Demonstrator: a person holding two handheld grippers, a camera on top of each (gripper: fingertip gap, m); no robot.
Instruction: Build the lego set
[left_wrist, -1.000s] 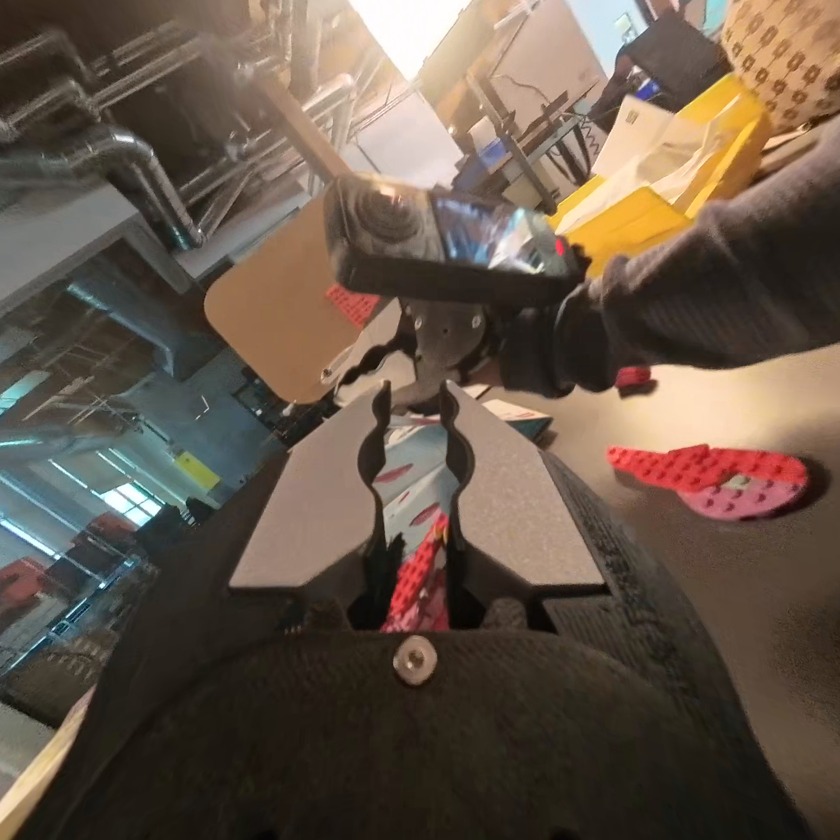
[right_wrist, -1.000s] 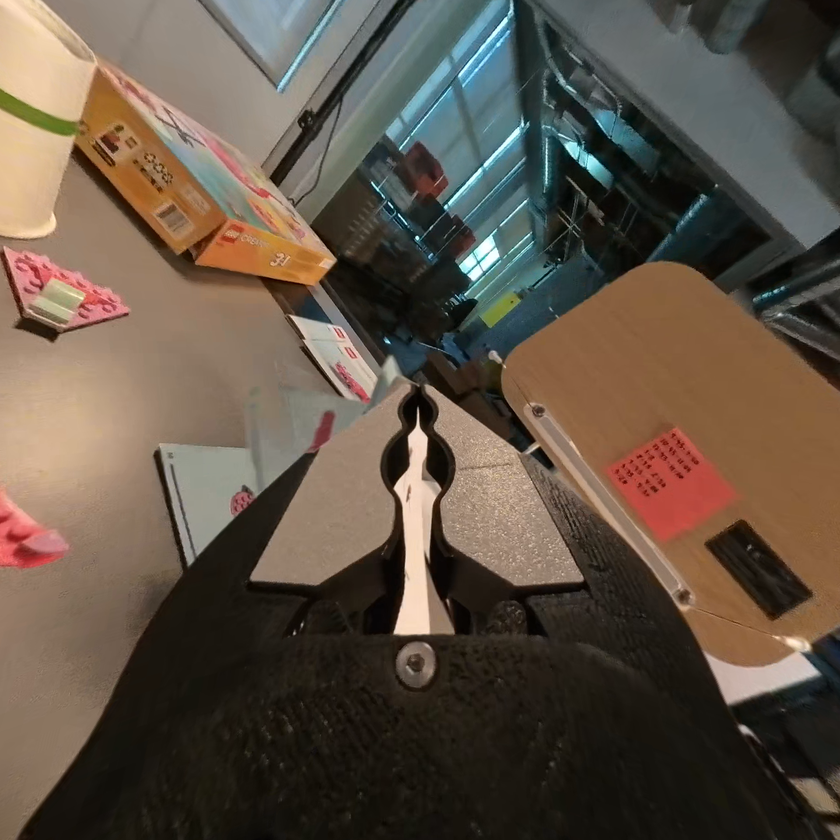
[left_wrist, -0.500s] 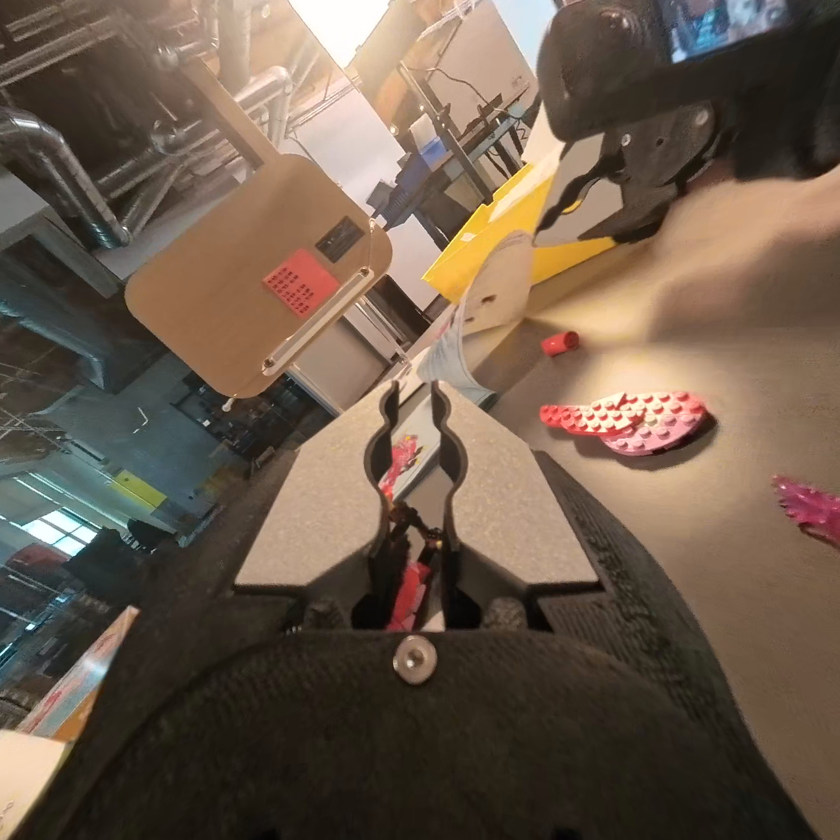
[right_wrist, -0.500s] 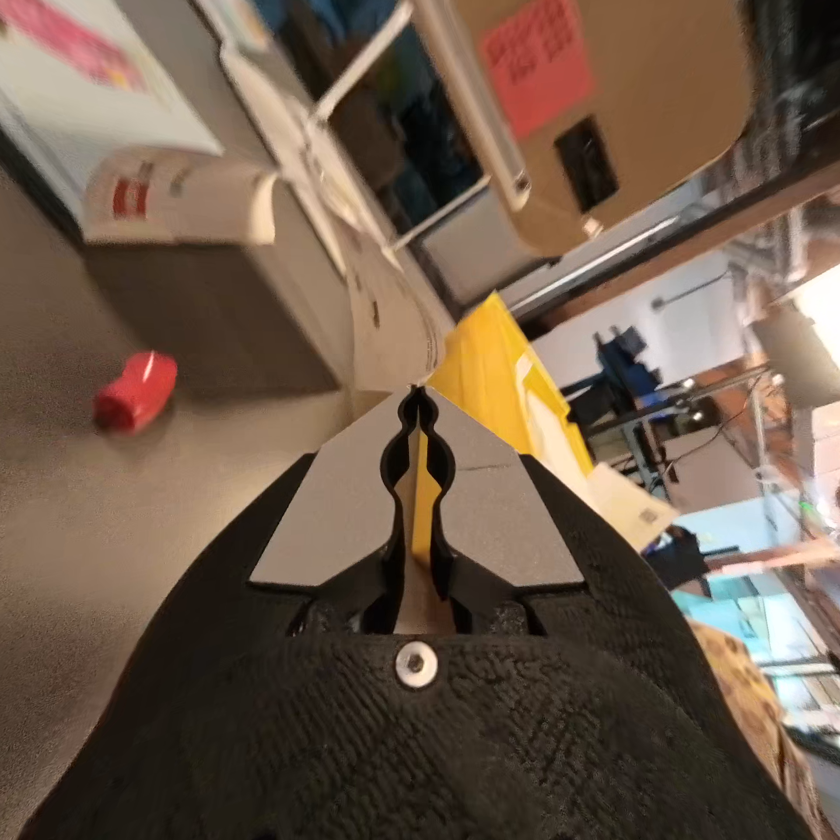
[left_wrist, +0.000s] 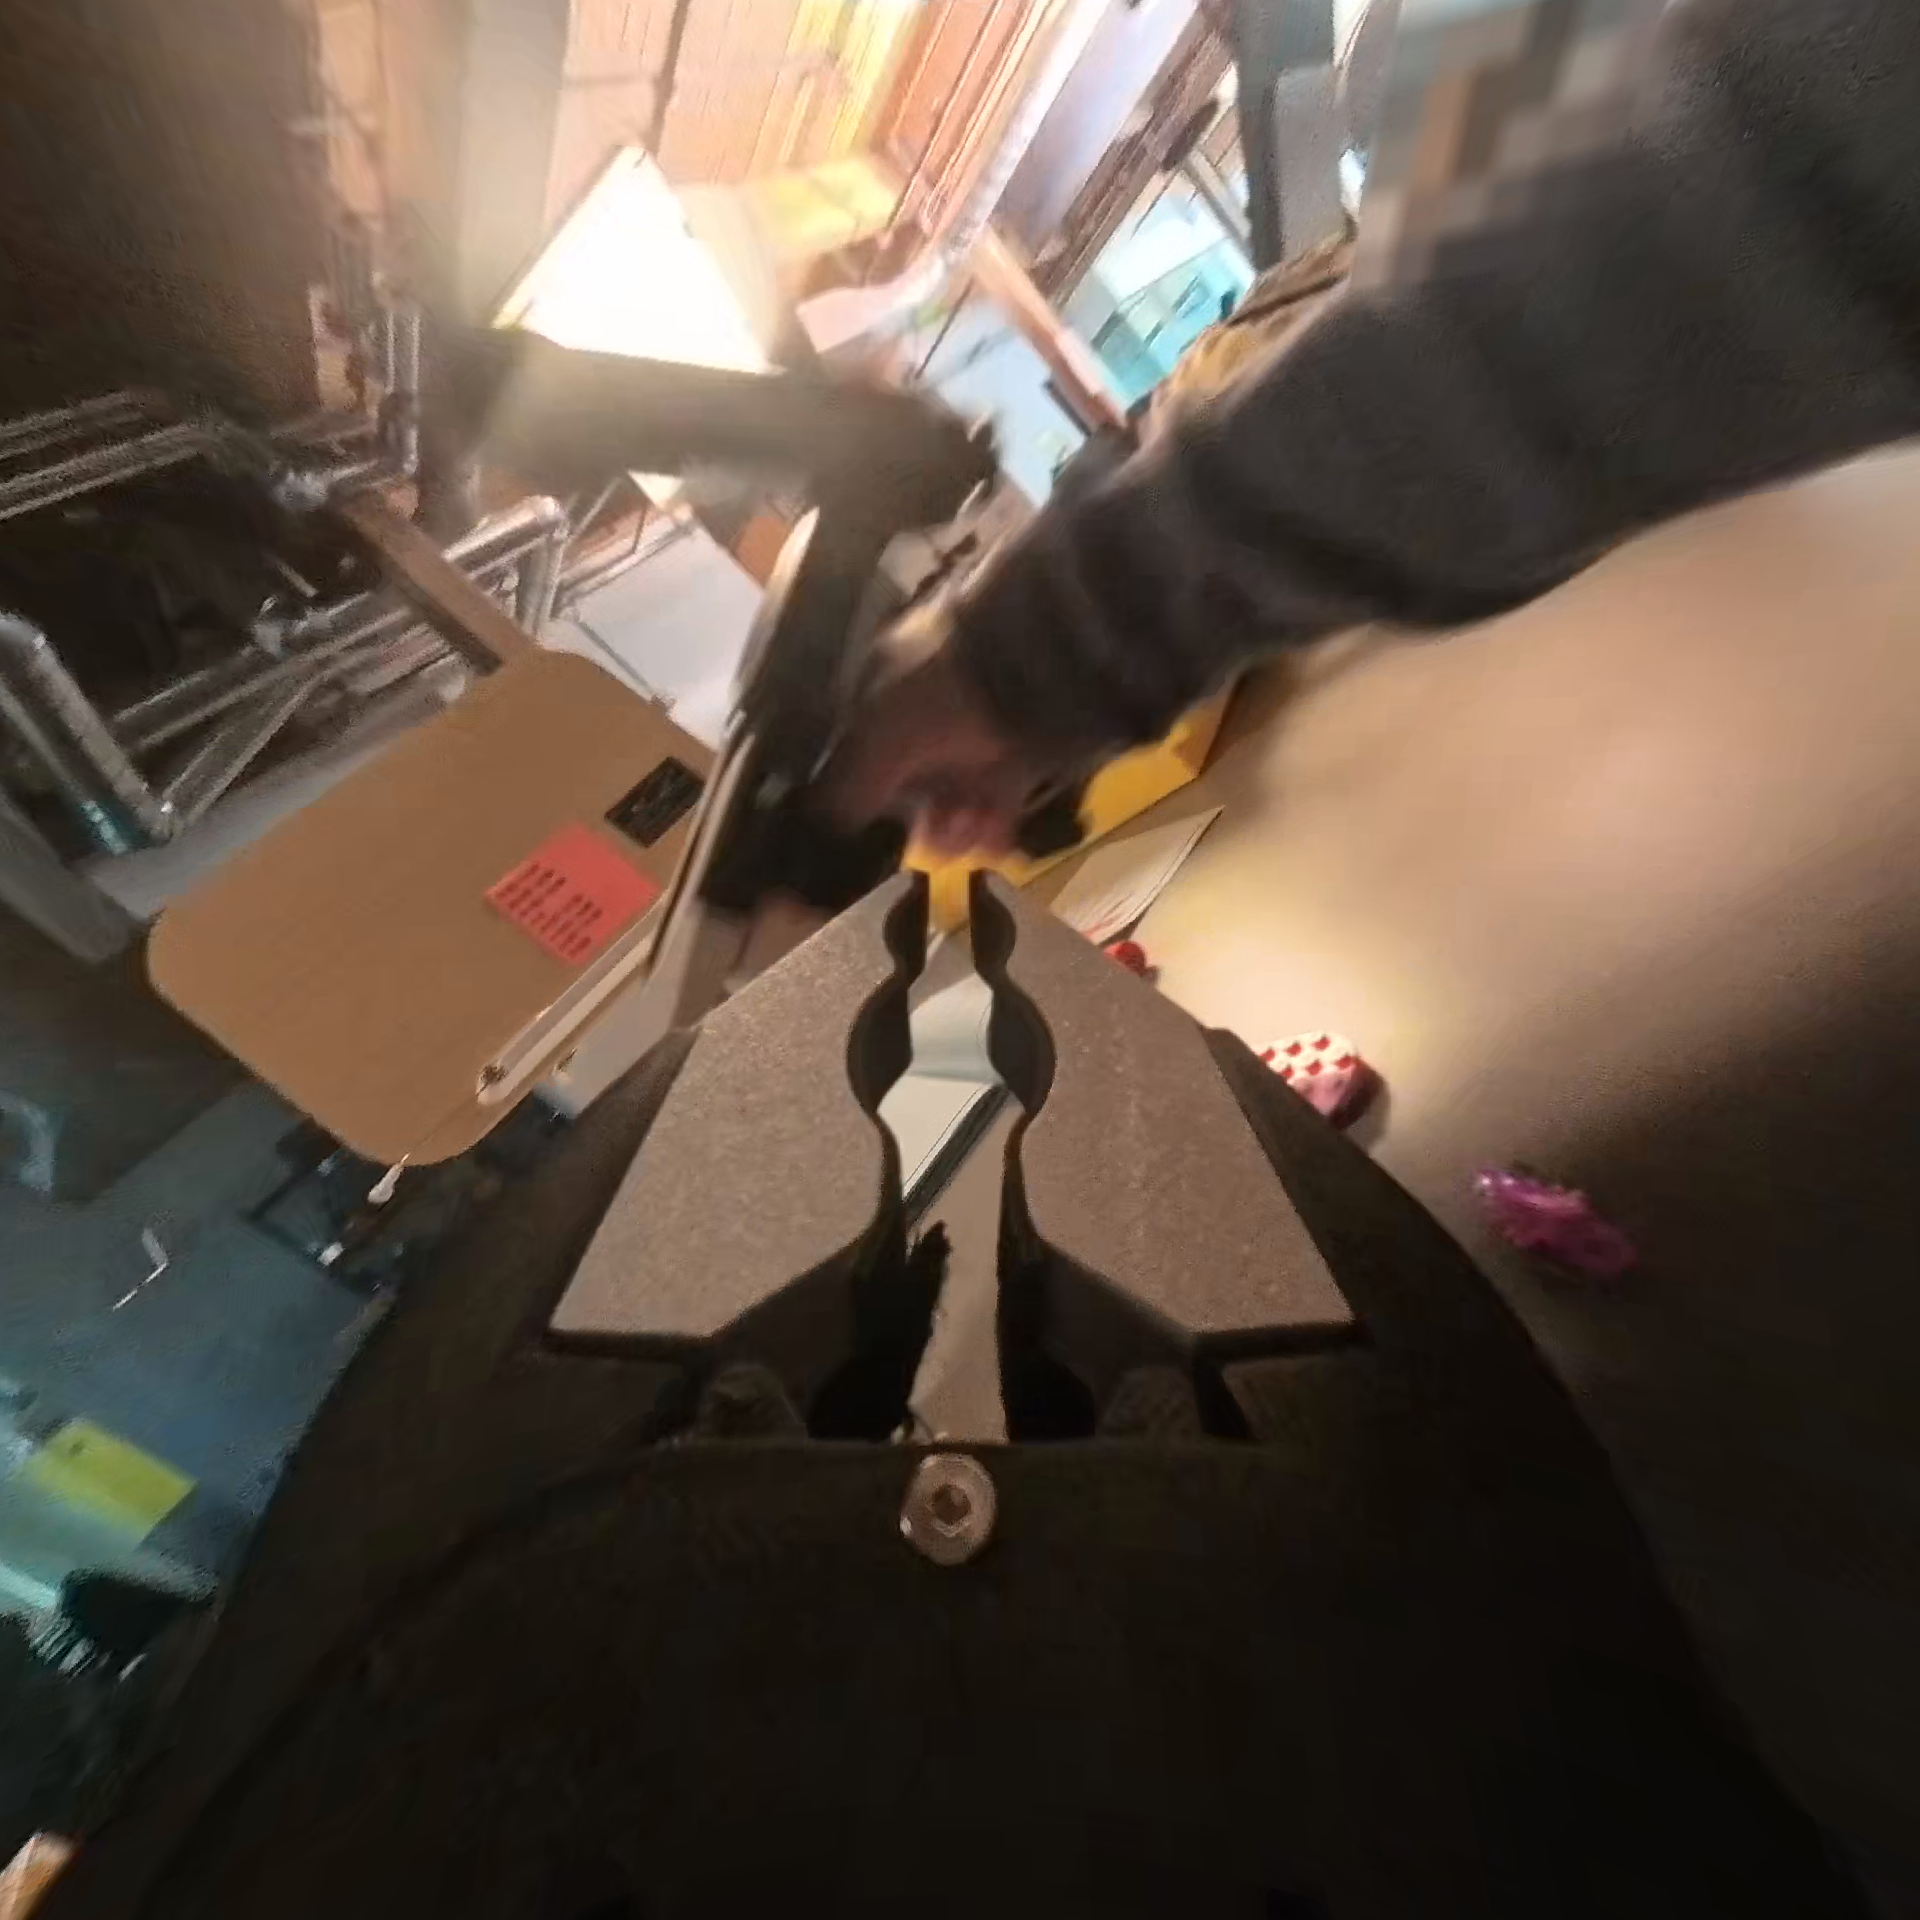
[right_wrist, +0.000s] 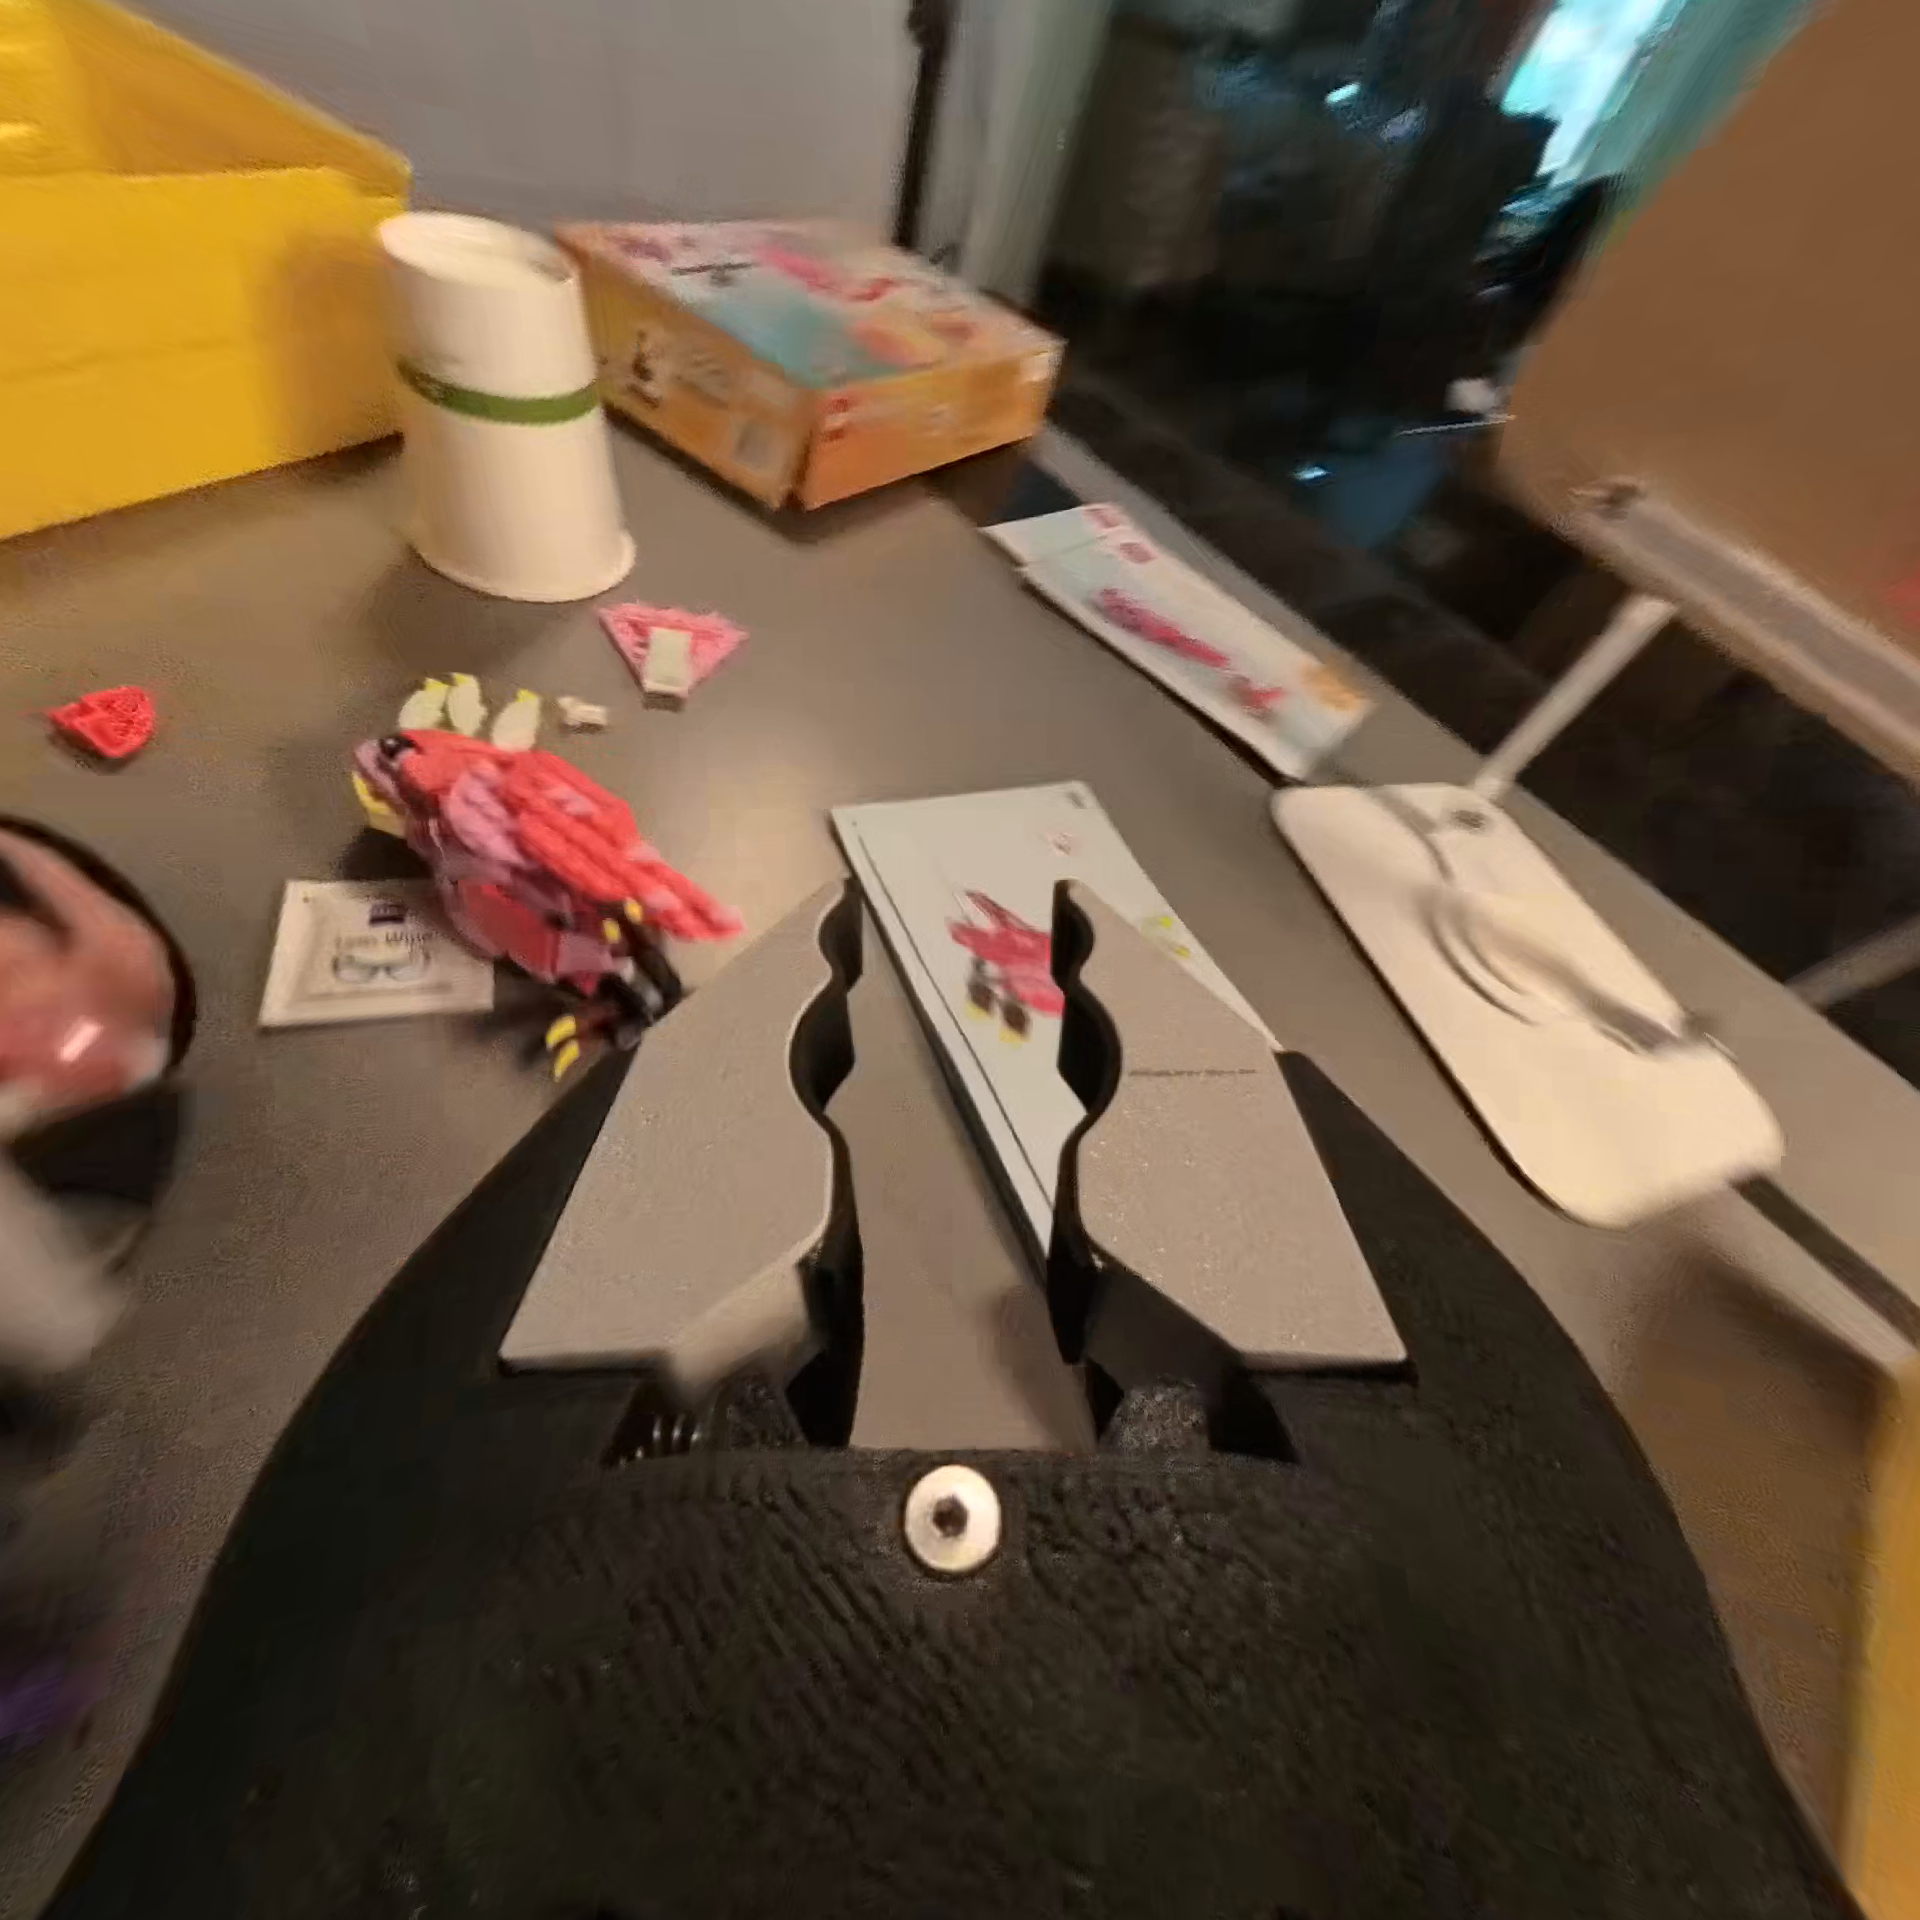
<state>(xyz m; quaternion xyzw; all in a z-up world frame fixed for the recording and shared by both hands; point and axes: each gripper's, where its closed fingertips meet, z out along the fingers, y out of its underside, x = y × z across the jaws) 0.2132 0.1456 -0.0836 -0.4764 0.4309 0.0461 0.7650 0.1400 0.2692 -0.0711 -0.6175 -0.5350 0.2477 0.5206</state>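
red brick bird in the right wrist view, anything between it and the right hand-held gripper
Nothing visible. The red brick bird stands on the grey table just left of the open, empty right hand-held gripper; the booklet lies under the fingers, not between.

a dark grey desk (right_wrist: 852, 665) carries an upturned white paper cup (right_wrist: 504, 405), an orange box (right_wrist: 821, 353), a yellow bin (right_wrist: 156, 291), a red and pink brick bird (right_wrist: 530, 862) partly on a white sachet (right_wrist: 364, 961), loose brick pieces (right_wrist: 670, 644), two booklets (right_wrist: 1039, 935) and a white lamp base (right_wrist: 1507, 987).
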